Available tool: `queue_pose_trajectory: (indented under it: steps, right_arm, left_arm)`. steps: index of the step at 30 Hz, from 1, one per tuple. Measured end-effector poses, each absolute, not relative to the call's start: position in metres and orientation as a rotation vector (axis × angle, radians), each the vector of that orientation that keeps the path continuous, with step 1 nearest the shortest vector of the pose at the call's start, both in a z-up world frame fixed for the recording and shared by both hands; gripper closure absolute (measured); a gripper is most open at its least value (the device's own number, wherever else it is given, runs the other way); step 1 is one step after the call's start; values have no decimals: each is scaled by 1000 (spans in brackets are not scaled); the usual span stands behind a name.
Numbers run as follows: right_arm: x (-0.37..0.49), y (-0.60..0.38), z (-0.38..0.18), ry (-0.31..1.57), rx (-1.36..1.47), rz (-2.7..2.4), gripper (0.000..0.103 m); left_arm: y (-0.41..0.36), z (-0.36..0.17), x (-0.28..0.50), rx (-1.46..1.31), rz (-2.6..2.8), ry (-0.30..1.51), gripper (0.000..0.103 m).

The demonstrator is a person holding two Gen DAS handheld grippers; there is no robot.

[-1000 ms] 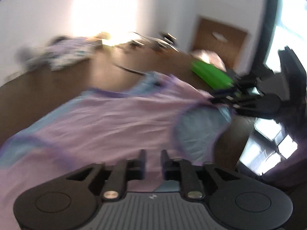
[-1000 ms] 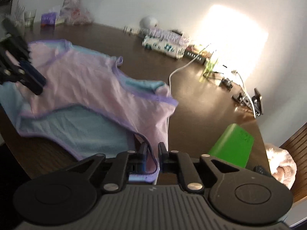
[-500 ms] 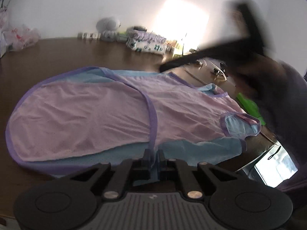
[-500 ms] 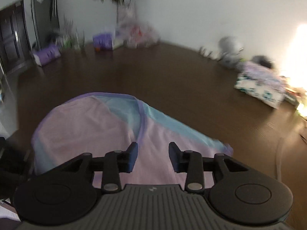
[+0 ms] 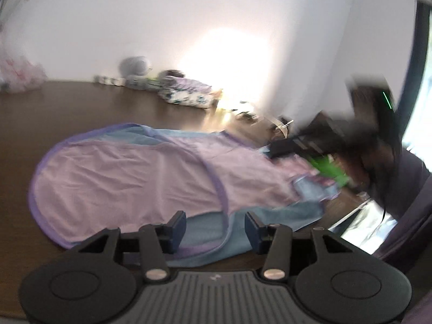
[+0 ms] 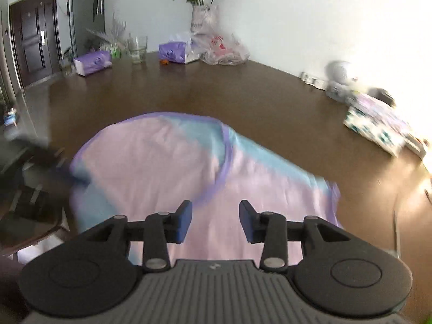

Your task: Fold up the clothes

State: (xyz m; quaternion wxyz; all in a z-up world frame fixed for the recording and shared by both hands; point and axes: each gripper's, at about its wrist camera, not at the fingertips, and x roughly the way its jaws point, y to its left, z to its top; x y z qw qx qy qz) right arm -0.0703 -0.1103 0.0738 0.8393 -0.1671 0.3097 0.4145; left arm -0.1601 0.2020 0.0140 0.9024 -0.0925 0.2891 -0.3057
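Left wrist view first: the left gripper (image 5: 215, 226) fills the bottom of the frame, jaws apart and opening, nothing pinched. The near blue hem of the garment (image 5: 151, 178) shows in the gap between the fingers, but the pads aren't pressing on it.

That garment is a pink piece with purple trim and blue panels. It's spread flat on the brown desk (image 5: 67, 108), running from the left-centre of the frame toward the right. At its right end there's a green thing (image 5: 328, 168), too blurry to say what it is. The right gripper (image 5: 297, 145) is over there too, just a dark smear at the right edge of the frame.

Right wrist view: the right gripper (image 6: 216, 220) sits at the bottom centre, jaws partly apart and opening, empty. Pink cloth lies right below the gap. The garment (image 6: 162, 159) fills the middle of the frame, and a dark blur sits at its left edge.

Further back along the desk, on the right, there's a patterned bundle (image 6: 378, 124). At the upper left there's a glass (image 6: 137, 50) and purple tissue packs (image 6: 93, 63). Top centre against the wall you get a plastic bag (image 6: 224, 50) and a vase with flowers (image 6: 199, 13).
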Motion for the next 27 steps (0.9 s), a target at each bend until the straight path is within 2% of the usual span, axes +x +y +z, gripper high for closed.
queue_pose_trajectory:
  steps: [1,2,4,5,9,12,14,16,18,20,25,26,27]
  right_arm:
    - [-85,-128,72,643,-326,878,64]
    - [-94,-140,67,659,-293,859,64]
    - [-113,-164,57,692,-228,822,65]
    - [-121,-171,50,703,-214,812,68]
    - [-135,-178,30,711,-223,780,70]
    - [-137,-183,19,711,-229,760,70]
    - [-135,-185,19,709,-217,771,70]
    - [-137,-185,18,698,-217,777,70]
    - [-139,-185,16,685,-217,777,70]
    - [-140,-184,15,669,-219,772,70]
    - [-141,-187,16,666,-193,769,70]
    - [-141,-188,15,666,-193,766,70]
    - [-141,-188,15,665,-192,763,70]
  left_arm:
    - [205,12,-154,-207,-651,619,65]
    - [208,10,-148,-214,-666,640,80]
    - [210,7,-145,-165,-663,666,97]
    - [210,6,-145,-139,-661,670,98]
    - [202,11,-156,-33,-623,657,95]
    - [193,14,-159,-15,-638,665,81]
    - [188,12,-163,-5,-663,659,64]
    - [188,8,-166,9,-678,635,62]
    - [187,5,-169,23,-688,616,66]
    - [186,7,-169,34,-667,625,76]
    - [210,13,-158,-147,-676,644,79]
    - [208,12,-158,-107,-650,652,88]
    - [207,11,-157,-66,-624,659,92]
